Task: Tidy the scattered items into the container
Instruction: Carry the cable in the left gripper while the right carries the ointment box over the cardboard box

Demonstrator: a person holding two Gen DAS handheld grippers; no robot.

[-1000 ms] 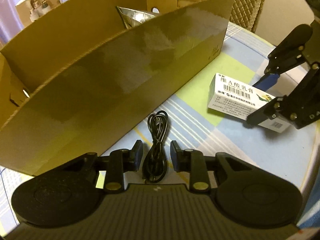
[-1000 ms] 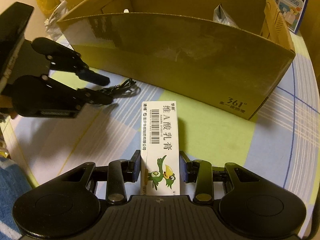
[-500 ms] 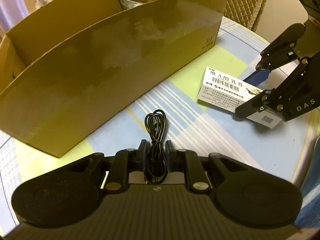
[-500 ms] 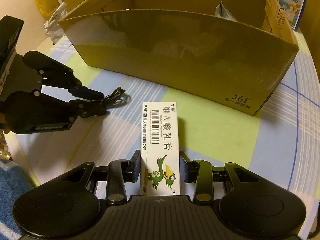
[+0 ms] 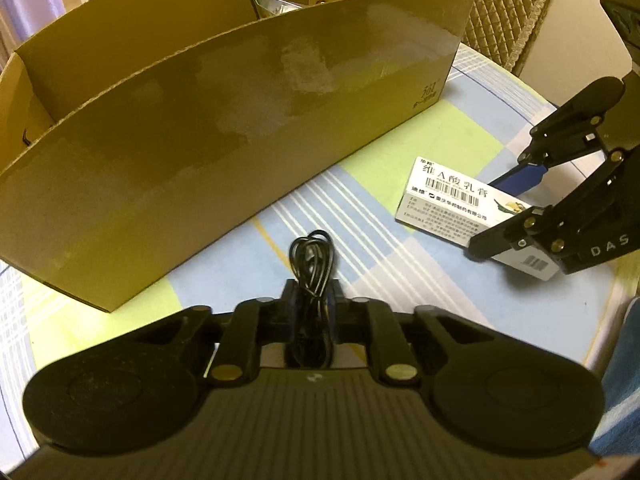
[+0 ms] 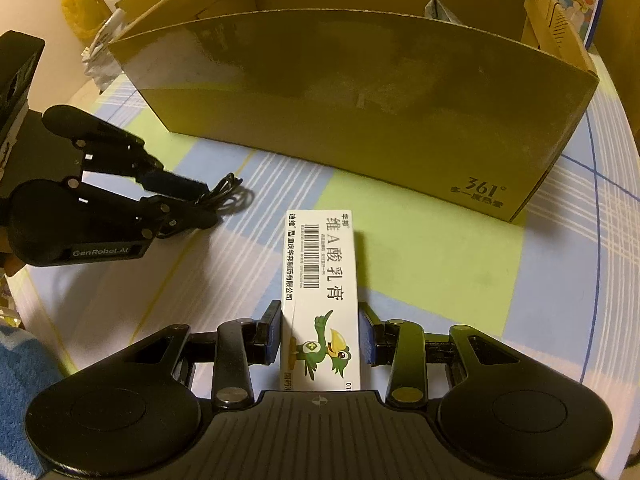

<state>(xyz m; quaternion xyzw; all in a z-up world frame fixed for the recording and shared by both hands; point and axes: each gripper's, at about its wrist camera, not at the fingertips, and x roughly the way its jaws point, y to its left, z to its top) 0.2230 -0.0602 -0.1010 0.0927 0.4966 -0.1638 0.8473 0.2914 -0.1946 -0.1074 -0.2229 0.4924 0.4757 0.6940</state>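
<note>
Left gripper (image 5: 312,294) is sitting at bottom centre of the left wrist view, jaws clenched tight on the coiled black cable (image 5: 313,258); the loop end is poking out past the fingertips onto the tablecloth (image 5: 360,248). Same gripper is showing at left of the right wrist view (image 6: 200,204), with the cable (image 6: 228,196) bunching out of its tips just above the cloth.

Right gripper (image 6: 320,332) is at bottom centre of its own view, blue pads (image 6: 274,334) pressing both long sides of the white ointment box (image 6: 320,280), so it is grasping it. The box is lying flat on the striped cloth (image 6: 440,280), barcode end pointing toward the upper part of the frame, bird cartoon end between the fingers. In the left wrist view the box (image 5: 448,204) and right gripper (image 5: 500,216) are sitting at right of frame, well apart from the cable.

Further back, the open cardboard box (image 5: 240,140) is spanning the upper half of both views (image 6: 360,120), standing on the cloth just beyond both items. A silvery foil pouch (image 5: 272,2) is sticking up inside it, also visible at upper right (image 6: 440,10). Neither held item is in the container yet.

Behind that, a quilted chair back (image 5: 512,12) is at upper right of the left view; yellow bag and clutter (image 6: 84,4) are at upper left of the right view.
</note>
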